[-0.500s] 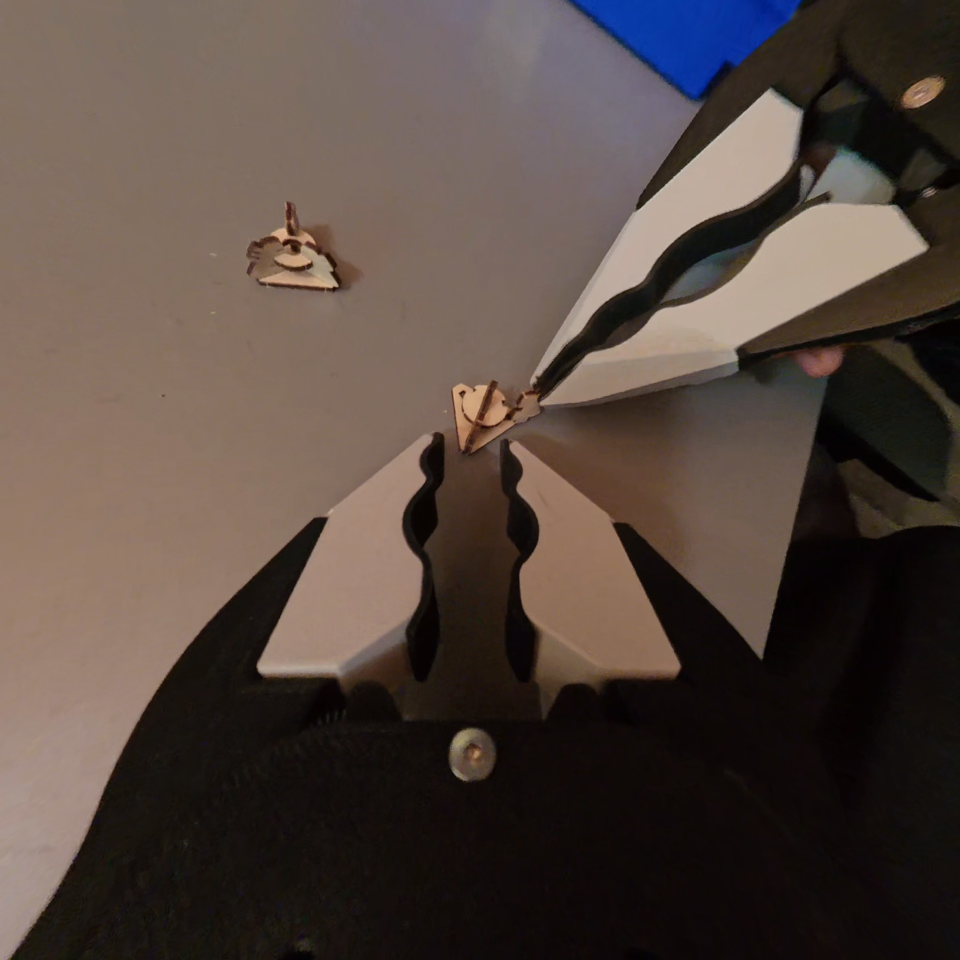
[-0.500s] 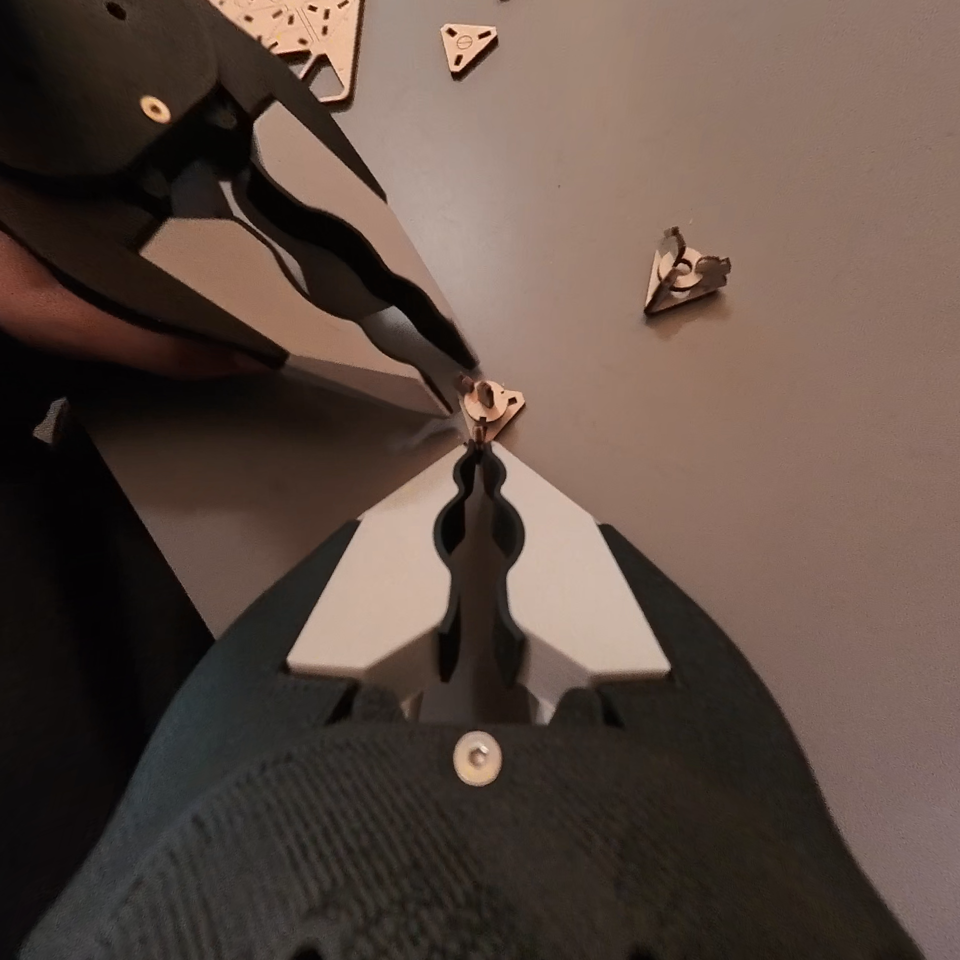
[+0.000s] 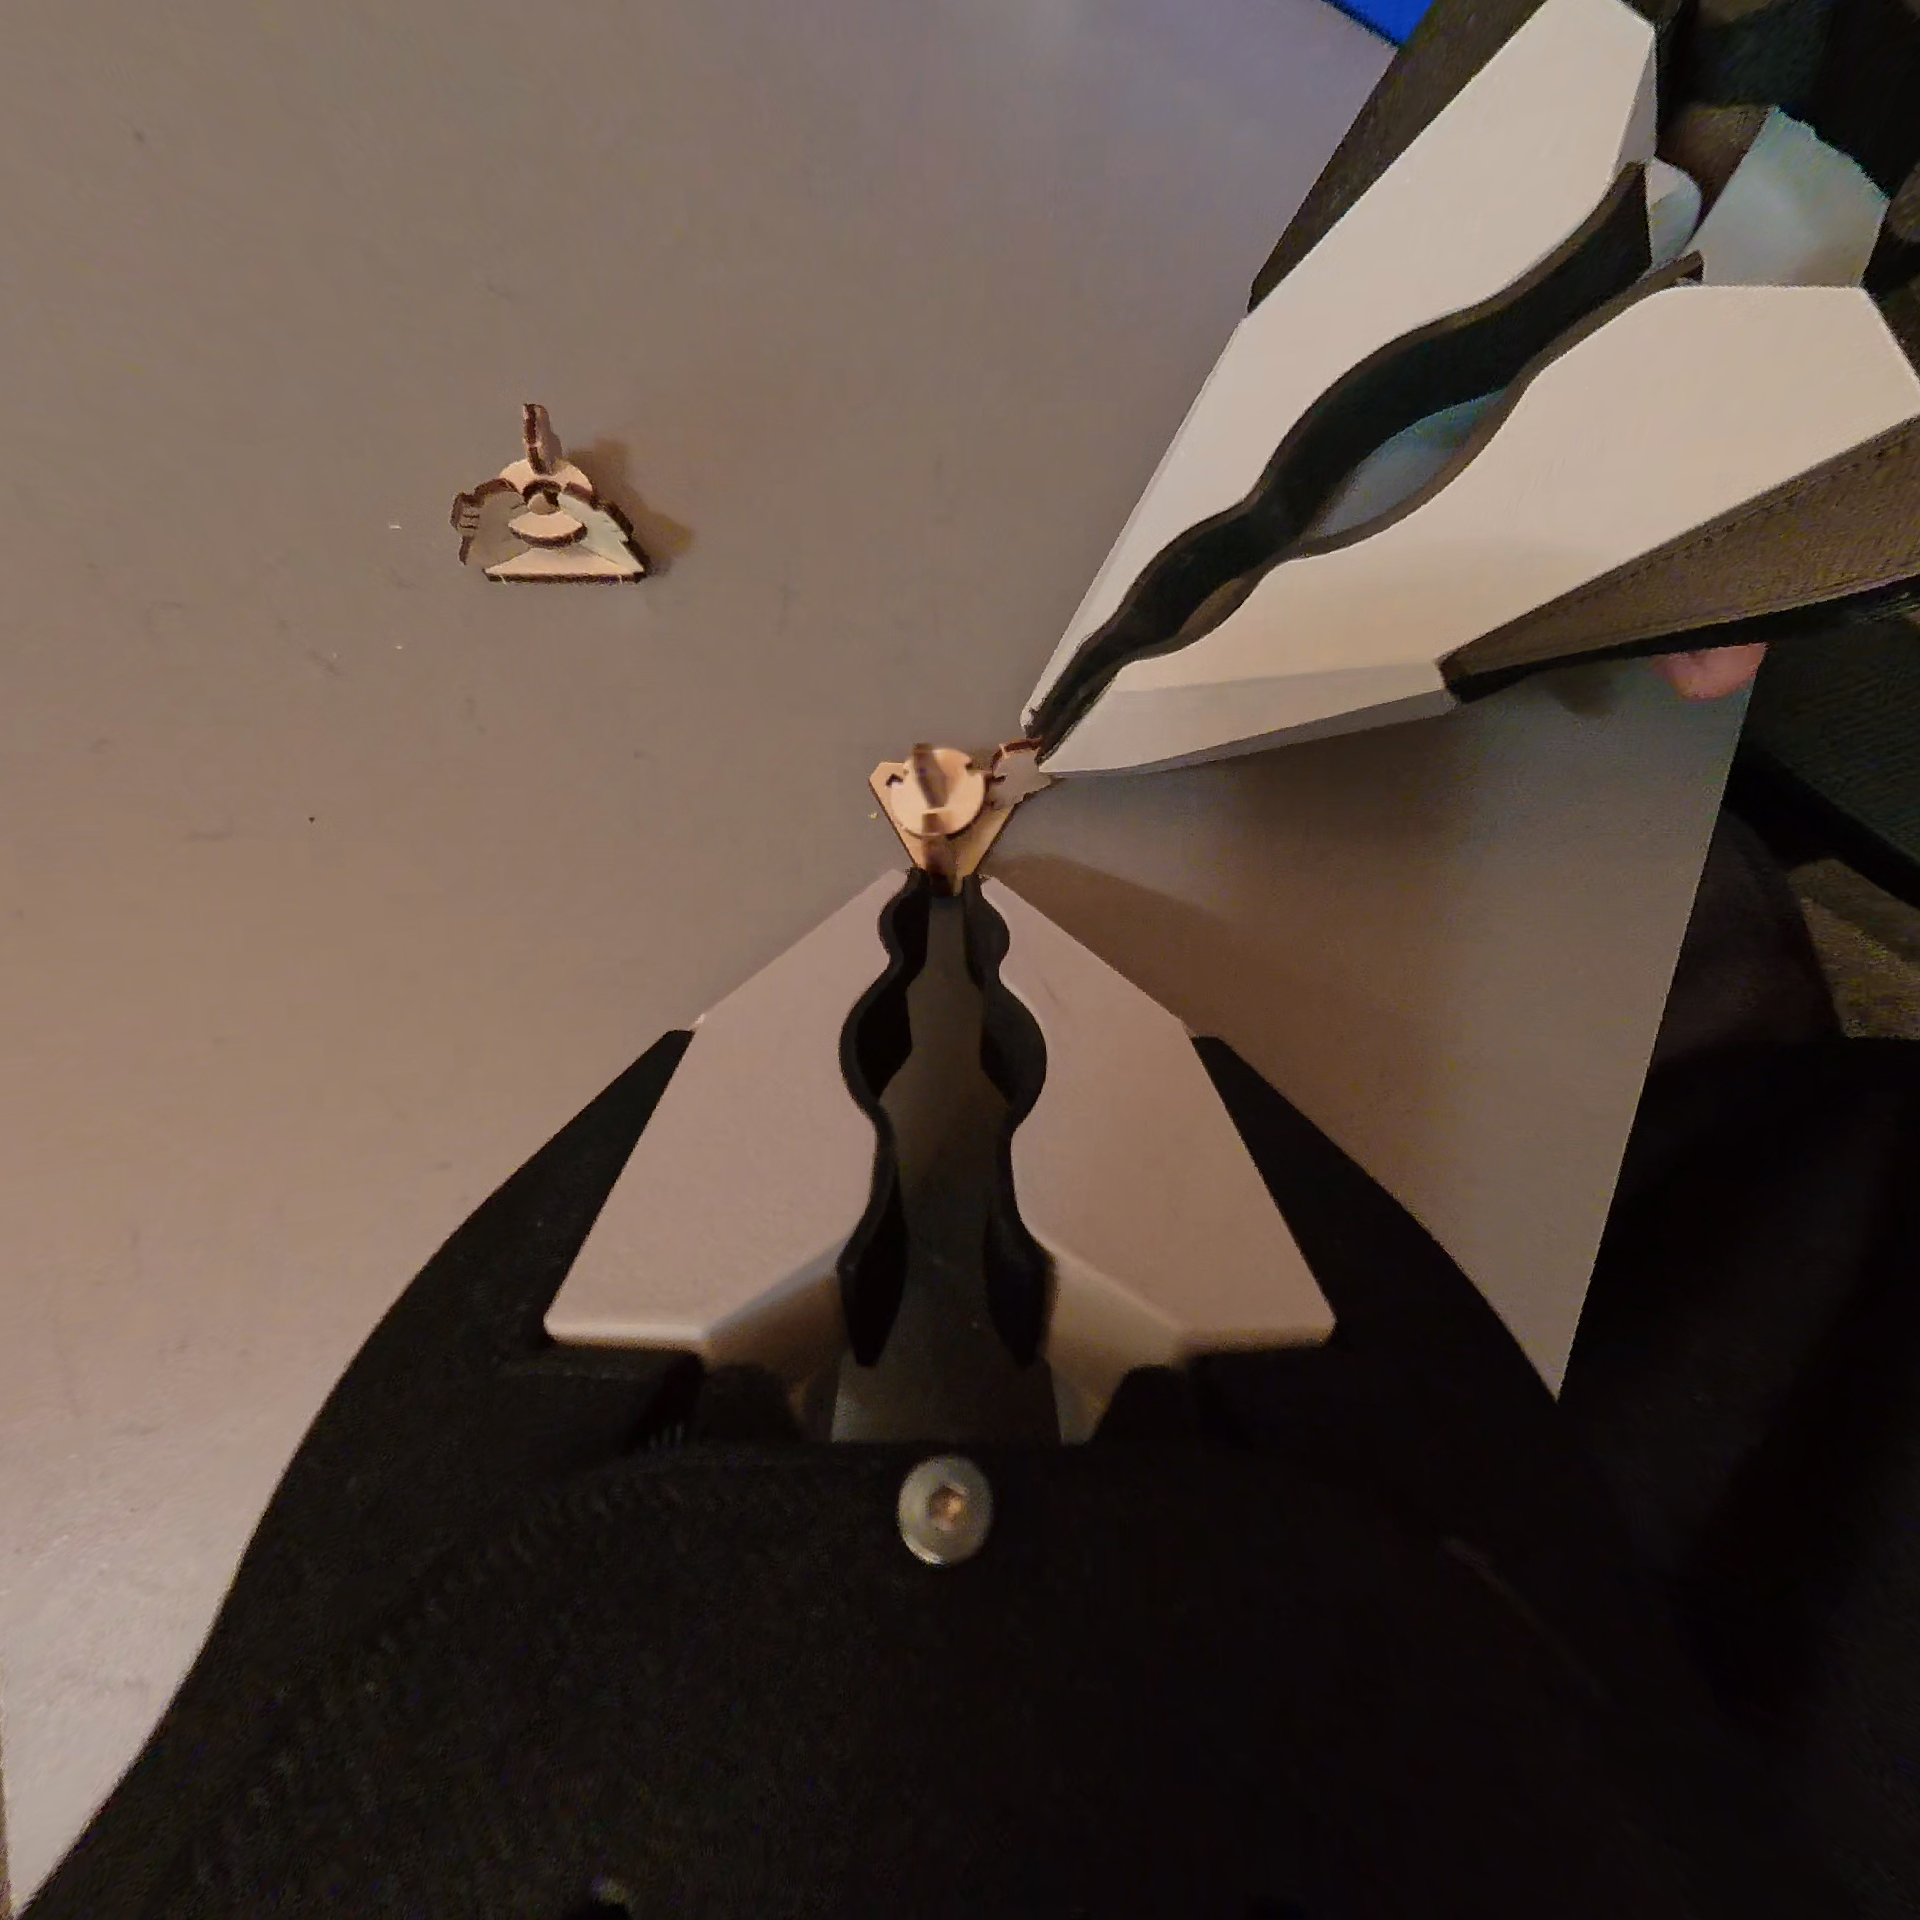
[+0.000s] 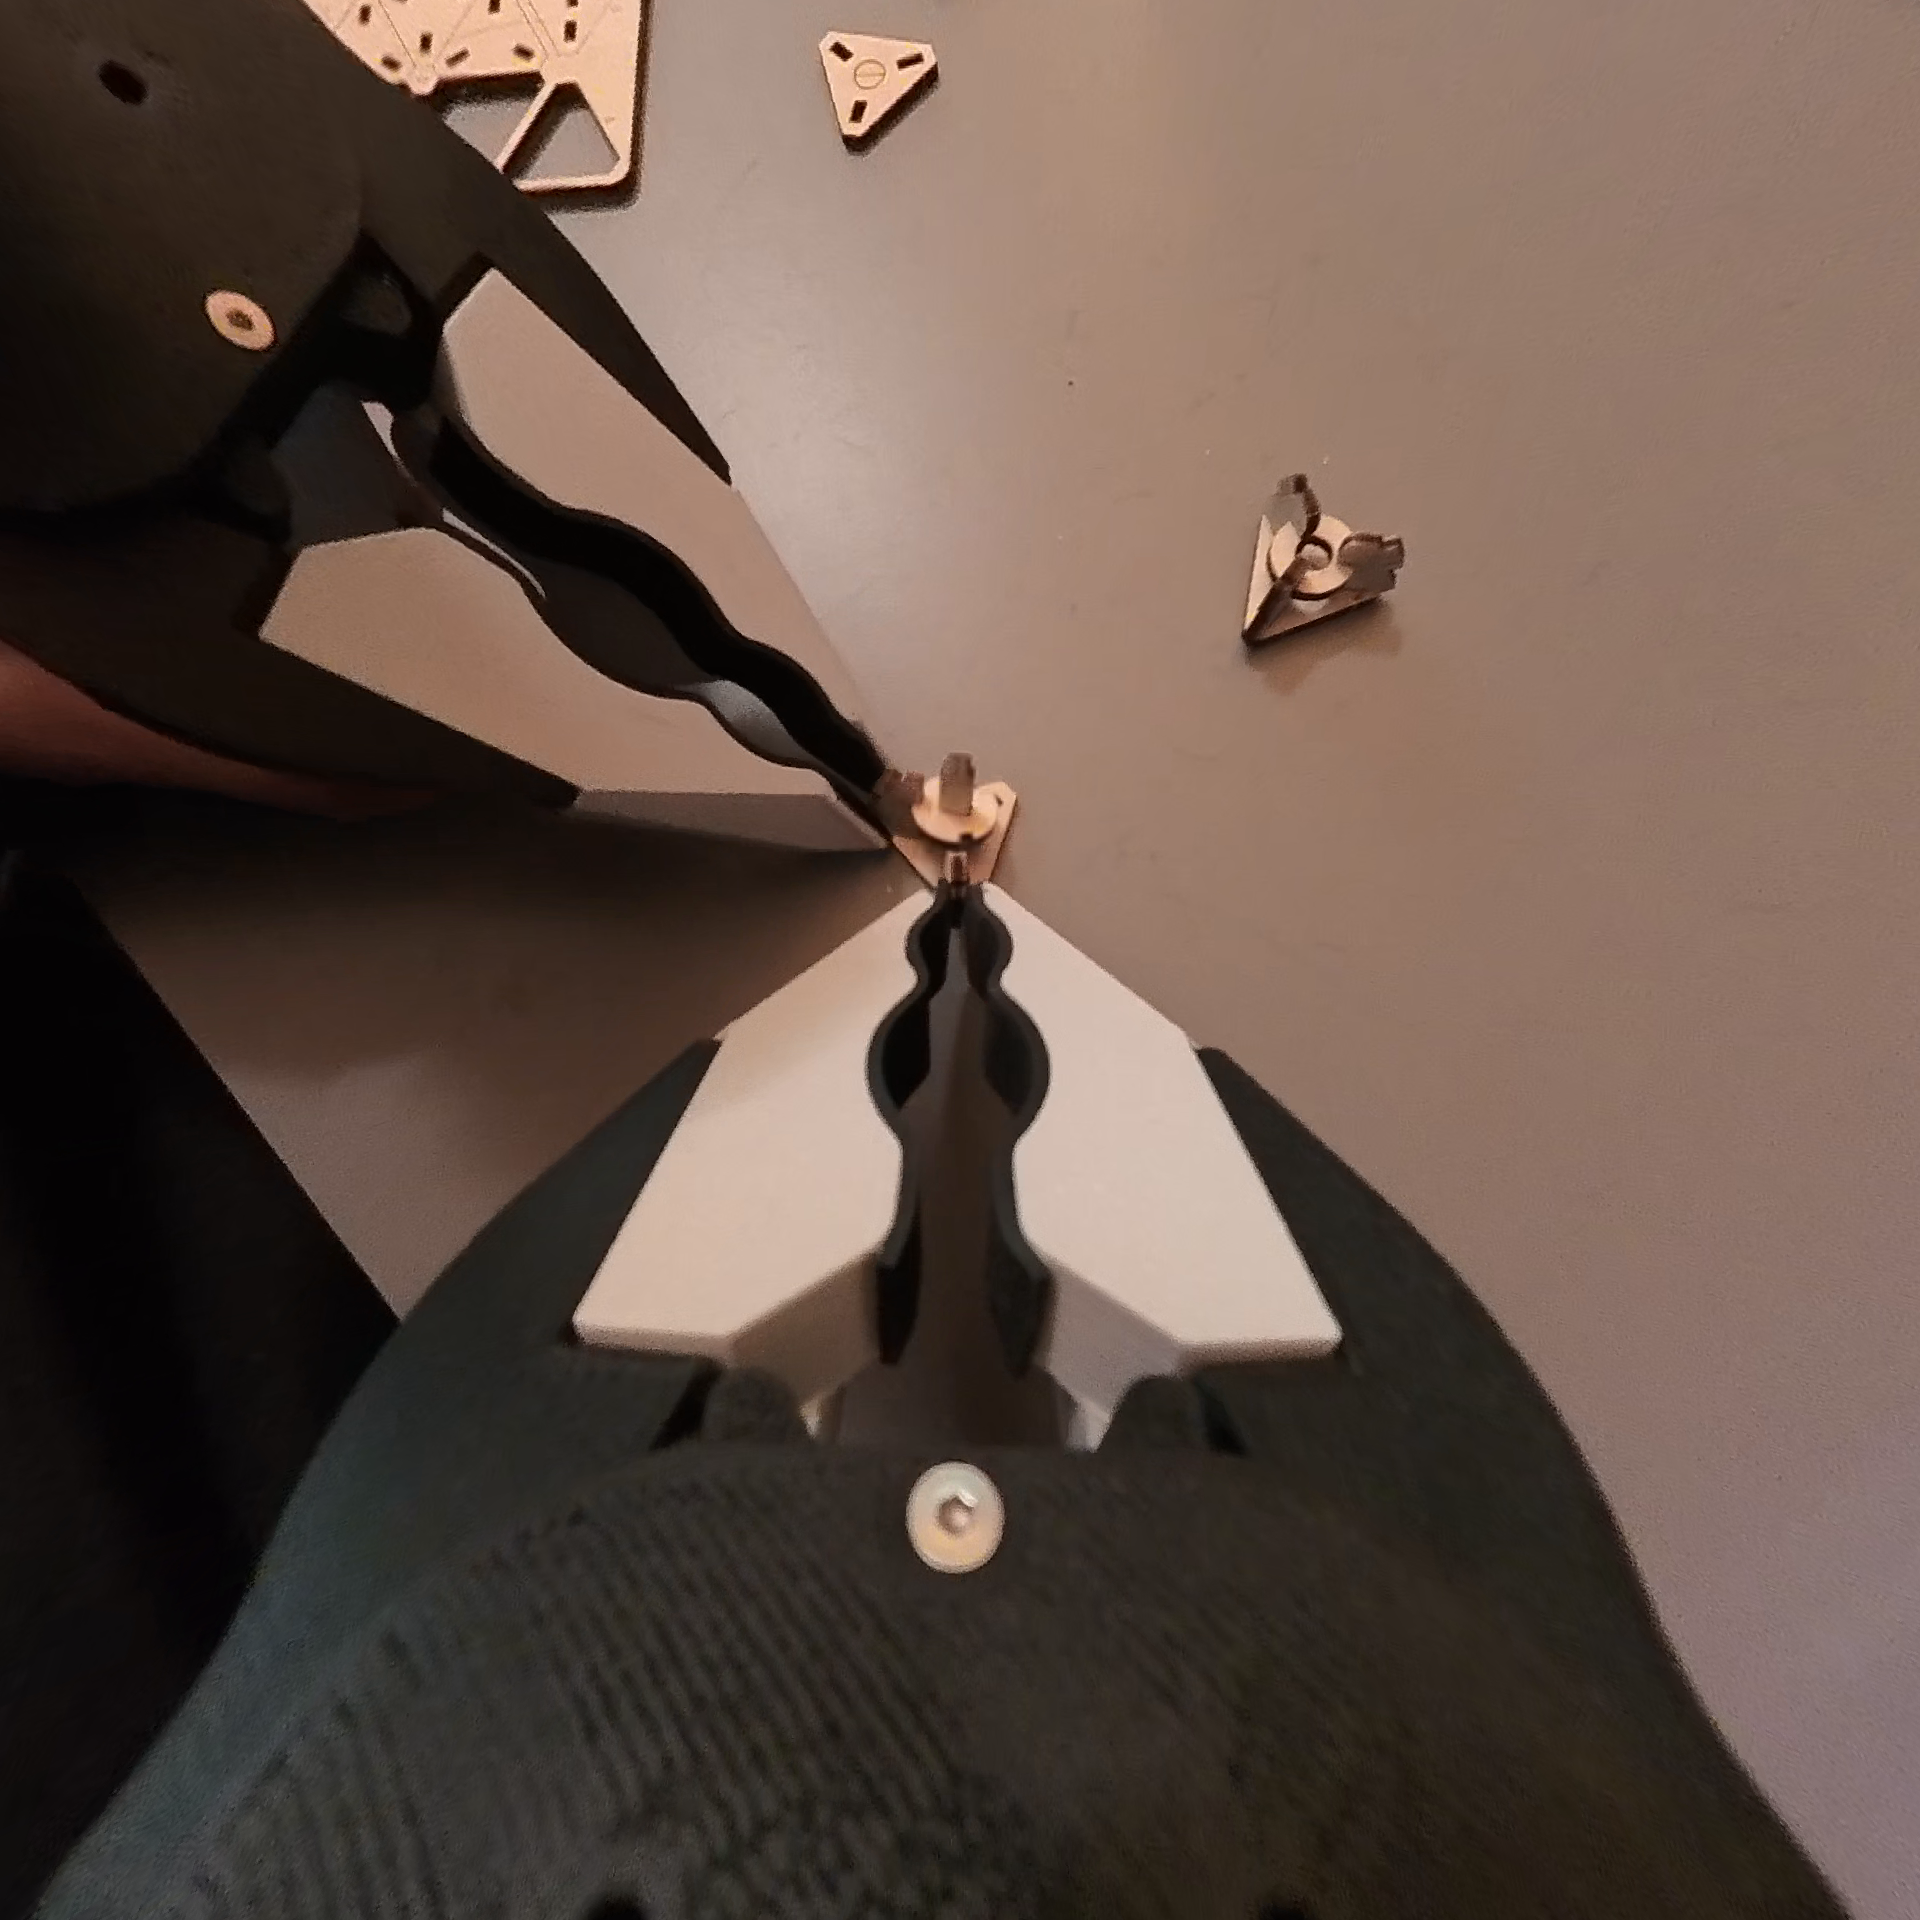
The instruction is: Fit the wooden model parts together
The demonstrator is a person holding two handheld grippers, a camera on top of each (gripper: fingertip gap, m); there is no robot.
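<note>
Plainly, in the left wrist view the left gripper (image 3: pixel 940 878) had its jaws clenched on a corner of the small triangular plywood piece with a round disc and peg (image 3: pixel 935 805), just over the grey worktop (image 3: pixel 312 935). A similar assembled wooden triangle (image 3: pixel 545 520) lay well apart. In the right wrist view the right gripper (image 4: pixel 954 894) pinched a tab of the same piece; a flat wooden triangle (image 4: pixel 876 88) and a cut plywood sheet (image 4: pixel 561 94) lay unassembled beyond.

Table: I see a flat grey table top (image 3: pixel 260 1039).
Near piece: a small wooden triangle piece (image 3: pixel 940 805) with a round disc and a little peg on it sits near the table's edge.
Far piece: another small wooden triangle piece (image 4: pixel 1317 566) with upright tabs lies well apart from it.
Flat piece: a flat wooden triangle with slots (image 4: pixel 875 75) lies farther off.
Sheet: a wooden cut-out sheet (image 4: pixel 566 94) lies beside that one.
</note>
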